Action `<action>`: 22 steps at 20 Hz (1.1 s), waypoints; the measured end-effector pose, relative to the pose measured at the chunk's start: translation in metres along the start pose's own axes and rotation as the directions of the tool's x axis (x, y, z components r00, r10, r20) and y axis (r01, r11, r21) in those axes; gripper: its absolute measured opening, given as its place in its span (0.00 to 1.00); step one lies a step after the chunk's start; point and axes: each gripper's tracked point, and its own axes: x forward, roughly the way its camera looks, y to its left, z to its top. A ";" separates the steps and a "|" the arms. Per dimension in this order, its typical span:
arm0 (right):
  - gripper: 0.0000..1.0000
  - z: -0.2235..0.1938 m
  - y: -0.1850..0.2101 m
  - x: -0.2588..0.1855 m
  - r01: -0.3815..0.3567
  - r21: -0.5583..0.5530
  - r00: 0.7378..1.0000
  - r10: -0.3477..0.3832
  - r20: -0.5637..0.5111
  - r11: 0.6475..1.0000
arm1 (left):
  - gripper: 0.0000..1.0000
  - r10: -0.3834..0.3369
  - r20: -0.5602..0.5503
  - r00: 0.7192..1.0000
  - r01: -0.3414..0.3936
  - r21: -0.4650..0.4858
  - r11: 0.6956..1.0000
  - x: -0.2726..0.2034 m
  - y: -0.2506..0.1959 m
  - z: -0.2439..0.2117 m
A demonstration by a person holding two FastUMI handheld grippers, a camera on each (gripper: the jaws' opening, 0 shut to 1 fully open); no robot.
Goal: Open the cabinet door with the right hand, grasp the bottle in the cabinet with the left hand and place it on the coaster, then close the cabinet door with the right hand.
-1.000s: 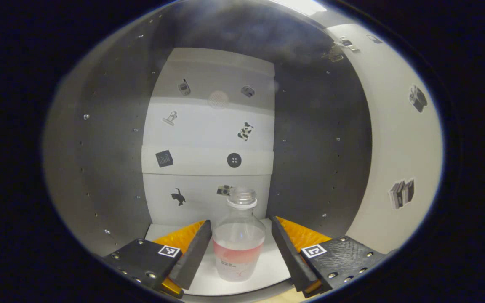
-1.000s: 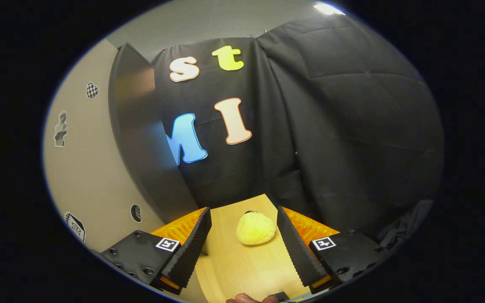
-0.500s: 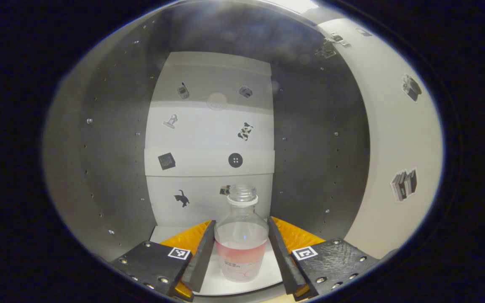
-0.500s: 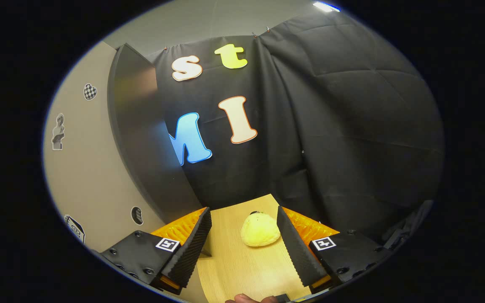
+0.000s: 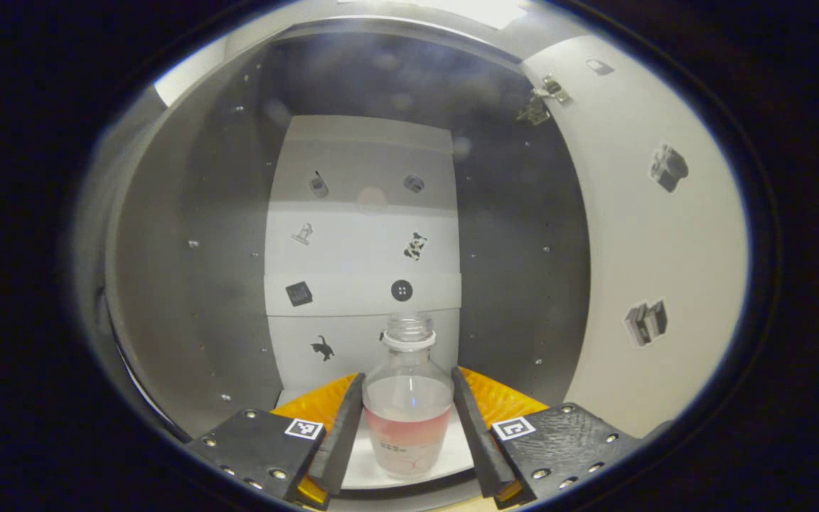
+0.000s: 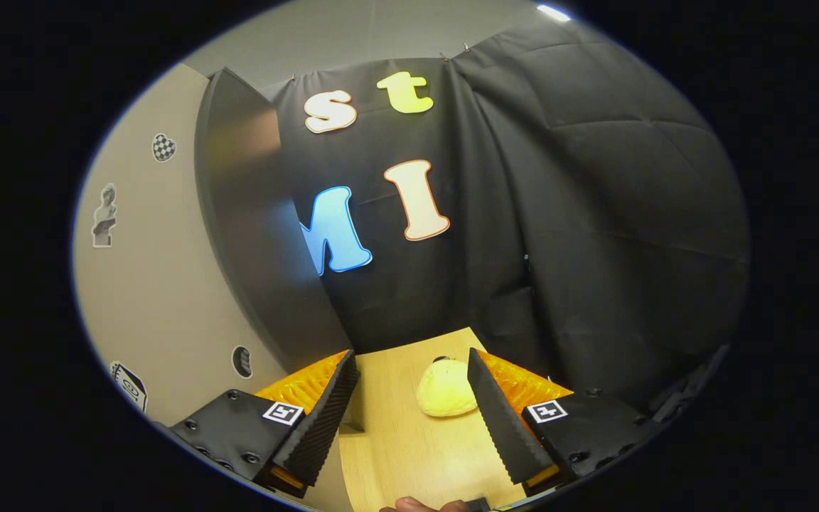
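Observation:
A clear bottle with pale pink liquid, a pink label band and an uncapped threaded neck stands upright at the front of the white shelf inside the cabinet. My left gripper is shut on the bottle, one dark finger pressing each side of its body. The cabinet door stands swung open on the right, its pale inner face carrying stickers. In the right gripper view, my right gripper is open over a wooden table with nothing between its fingers, and the open door stands to its left.
A yellow plush object lies on the table, partly behind the right finger. The cabinet's grey side walls flank the bottle closely. Stickers dot the white back panel. A fingertip shows at the bottom edge.
My left gripper's fingers came together onto the bottle, then drew back a little from the cabinet while holding it. The right gripper shifted slightly left, so the plush now sits by its right finger.

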 end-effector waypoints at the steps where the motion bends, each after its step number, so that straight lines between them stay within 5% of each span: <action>1: 0.99 -0.002 0.002 -0.004 0.009 -0.010 1.000 -0.009 0.006 1.000 | 0.70 -0.008 0.009 1.000 0.009 -0.014 1.000 -0.012 0.003 0.004; 13: 0.98 0.006 0.026 -0.084 0.103 0.028 0.989 -0.106 0.101 0.994 | 0.70 -0.030 0.036 0.999 0.032 -0.033 0.999 -0.186 0.055 0.001; 22: 0.98 -0.009 0.037 -0.129 0.162 0.031 0.980 -0.164 0.115 0.986 | 0.70 0.005 -0.041 0.999 -0.004 0.009 1.000 -0.271 0.076 -0.085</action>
